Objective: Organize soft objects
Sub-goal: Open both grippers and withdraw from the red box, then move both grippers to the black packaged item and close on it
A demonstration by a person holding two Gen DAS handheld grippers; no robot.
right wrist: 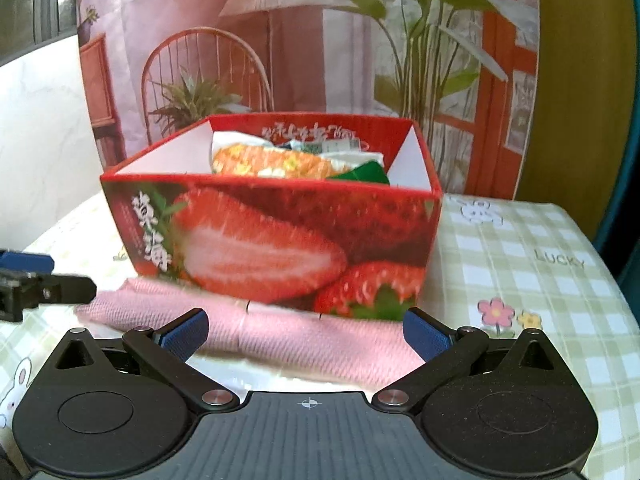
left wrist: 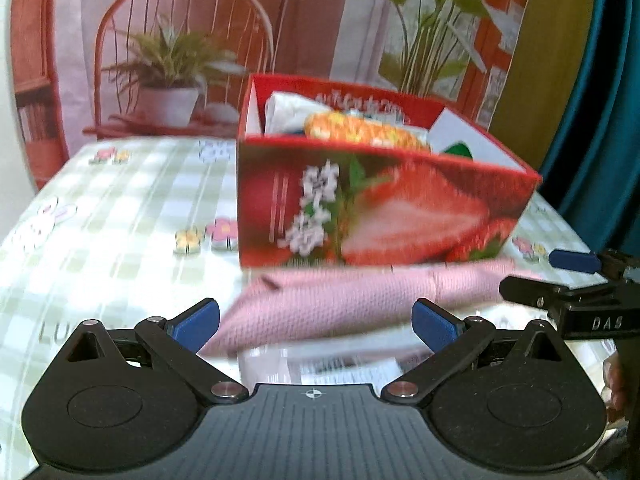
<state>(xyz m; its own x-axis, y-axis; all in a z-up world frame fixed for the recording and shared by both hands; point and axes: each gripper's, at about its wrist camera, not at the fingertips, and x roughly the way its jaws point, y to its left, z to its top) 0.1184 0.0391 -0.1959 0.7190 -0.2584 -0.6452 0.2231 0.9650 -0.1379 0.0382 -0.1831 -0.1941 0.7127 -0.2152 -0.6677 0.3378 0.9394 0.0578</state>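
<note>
Pink cloth [left wrist: 340, 304] on checked tablecloth [left wrist: 120, 208] before strawberry box [left wrist: 376, 204], both jaws wide.

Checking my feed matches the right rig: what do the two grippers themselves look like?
Both match: the left gripper and right gripper have matte black linkage arms with silver pivot pins, ribbed black bodies with a small white crosshair mark, and textured blue pads on the jaws. No cables or sleeves visible.

The red box [right wrist: 280, 236] hides the pink cloth's [right wrist: 304, 344] far edge; its contents are blurred.
</note>
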